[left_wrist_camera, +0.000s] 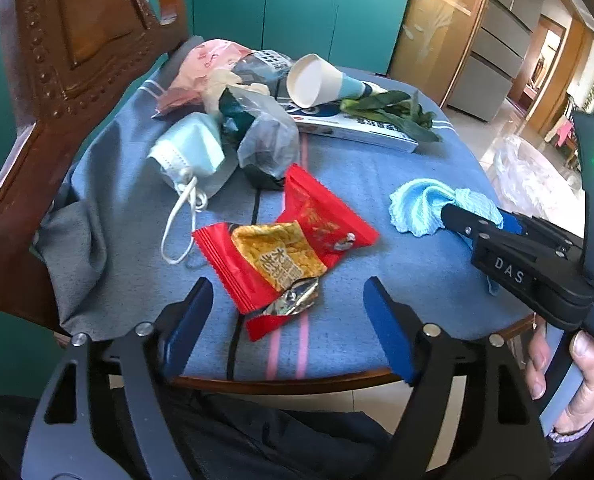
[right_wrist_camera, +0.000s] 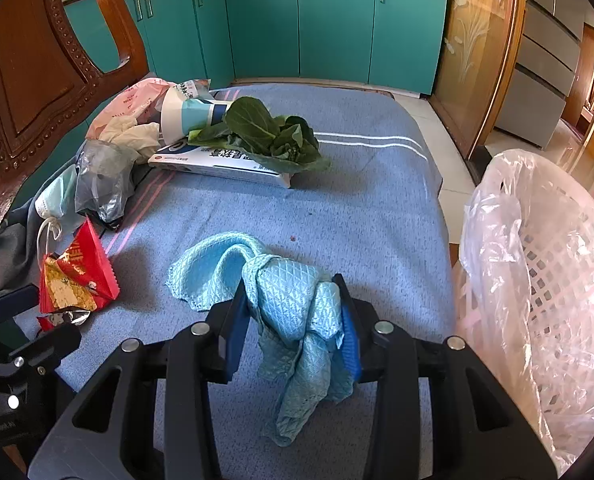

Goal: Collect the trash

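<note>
Scene: chair seat covered with a blue-grey cloth (right_wrist_camera: 377, 208), wooden chair back (left_wrist_camera: 69, 52) at left.

Left gripper (left_wrist_camera: 287, 320): jaws wide apart, nothing between the pads; positioned just short of the near end of the red snack wrapper (left_wrist_camera: 285, 240), not touching it. Wrapper lying flat, torn open, with a gold inner panel and a silver foil end toward the gripper.

Right gripper (right_wrist_camera: 293, 320): jaws at a narrow setting, clamped on a bunched light blue cleaning cloth (right_wrist_camera: 285, 300). One part of the cloth spread on the seat ahead of the fingers, another part hanging below them. Supporting hand (left_wrist_camera: 569, 380) visible under the gripper body in the left wrist view.

Remaining trash, grouped toward the chair back:
- face mask (left_wrist_camera: 189, 152), ear loop trailing toward the wrapper;
- crumpled grey plastic bag (left_wrist_camera: 265, 140), touching the mask;
- pink bag (left_wrist_camera: 201, 68) and pale crumpled material beside it, possibly a glove; detail too small to confirm;
- paper cup (left_wrist_camera: 317, 80) on its side, resting on a flat white printed box (right_wrist_camera: 225, 164);
- green leaves (right_wrist_camera: 269, 132) lying across the same box.

Collection point: white lattice basket (right_wrist_camera: 569, 280) lined with a clear plastic bag (right_wrist_camera: 493, 240), standing off the seat at the right, just beside the right gripper.
</note>
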A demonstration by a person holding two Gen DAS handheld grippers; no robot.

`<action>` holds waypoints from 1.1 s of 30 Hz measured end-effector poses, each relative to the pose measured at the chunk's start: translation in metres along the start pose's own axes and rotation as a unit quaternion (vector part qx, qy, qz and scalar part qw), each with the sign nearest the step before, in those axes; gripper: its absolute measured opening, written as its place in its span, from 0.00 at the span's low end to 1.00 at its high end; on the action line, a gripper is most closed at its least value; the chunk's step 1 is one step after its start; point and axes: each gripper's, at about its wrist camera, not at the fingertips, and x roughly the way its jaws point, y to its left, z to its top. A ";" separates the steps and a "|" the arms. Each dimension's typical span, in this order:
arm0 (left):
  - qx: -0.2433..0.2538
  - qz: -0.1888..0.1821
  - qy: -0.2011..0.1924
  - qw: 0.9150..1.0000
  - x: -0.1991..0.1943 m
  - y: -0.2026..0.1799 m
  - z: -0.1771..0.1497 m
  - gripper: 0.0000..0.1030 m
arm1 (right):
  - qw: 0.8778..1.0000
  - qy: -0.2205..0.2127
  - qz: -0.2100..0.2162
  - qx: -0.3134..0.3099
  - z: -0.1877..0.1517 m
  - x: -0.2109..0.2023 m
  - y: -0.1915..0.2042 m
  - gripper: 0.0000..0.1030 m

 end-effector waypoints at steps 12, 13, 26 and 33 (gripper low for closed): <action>-0.011 0.005 0.008 1.000 0.003 0.008 -0.001 0.75 | 1.000 -0.001 0.001 0.004 0.000 -0.003 -0.006 0.39; -0.014 0.004 0.008 1.000 0.003 0.008 -0.001 0.77 | 1.000 0.001 0.003 0.006 0.000 -0.002 -0.007 0.39; -0.051 -0.010 0.007 0.999 0.000 0.016 0.002 0.88 | 1.000 0.002 0.006 0.006 0.000 -0.002 -0.008 0.39; -0.053 -0.019 -0.002 0.998 -0.006 0.021 0.004 0.88 | 1.000 0.002 0.008 0.005 0.000 -0.005 -0.006 0.41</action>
